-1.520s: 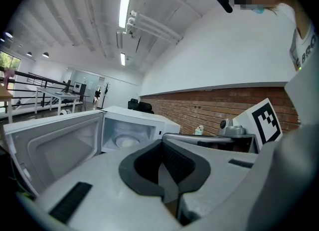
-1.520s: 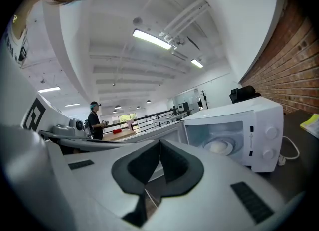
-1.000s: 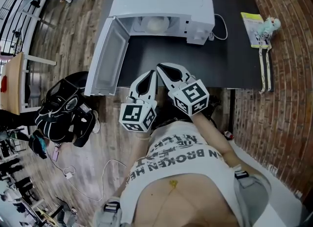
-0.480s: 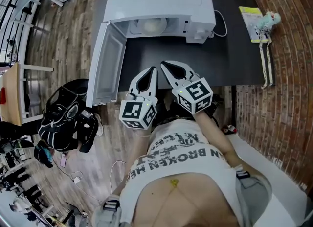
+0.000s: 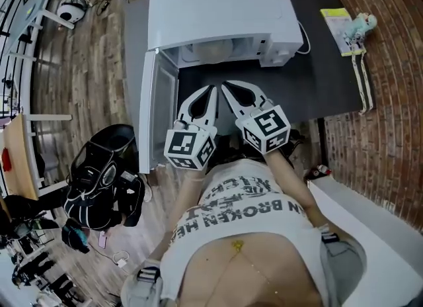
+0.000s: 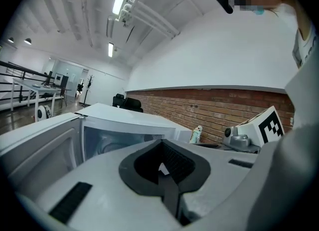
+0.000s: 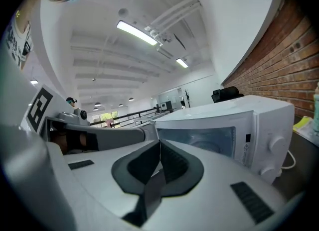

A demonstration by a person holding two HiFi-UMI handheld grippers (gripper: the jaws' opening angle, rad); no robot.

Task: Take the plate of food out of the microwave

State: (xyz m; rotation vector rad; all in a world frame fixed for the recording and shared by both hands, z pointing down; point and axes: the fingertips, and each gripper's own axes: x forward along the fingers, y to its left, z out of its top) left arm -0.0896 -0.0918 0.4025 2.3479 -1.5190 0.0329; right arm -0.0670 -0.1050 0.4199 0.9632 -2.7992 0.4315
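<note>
- Wooden floor rings the dark bench [image 5: 324,74] in the head view. The microwave [image 5: 218,8] has its door [image 5: 158,114] open, with the plate of food [image 5: 206,50] inside. The left claw [image 5: 212,90] and right claw [image 5: 225,86] aim at it, short of the cavity: approach step.
- Left gripper view: left claw pinched closed, empty.
- Right gripper view: right claw closed and empty too. Both likely need opening before reaching the plate's rim.

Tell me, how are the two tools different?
The left tool slants toward the right, the right tool toward the left, so their tips nearly meet. The left tool is nearer the open door than the right tool. The left tool's cube bears a different black pattern from the right tool's. Both are white, shut, empty, facing the microwave.
</note>
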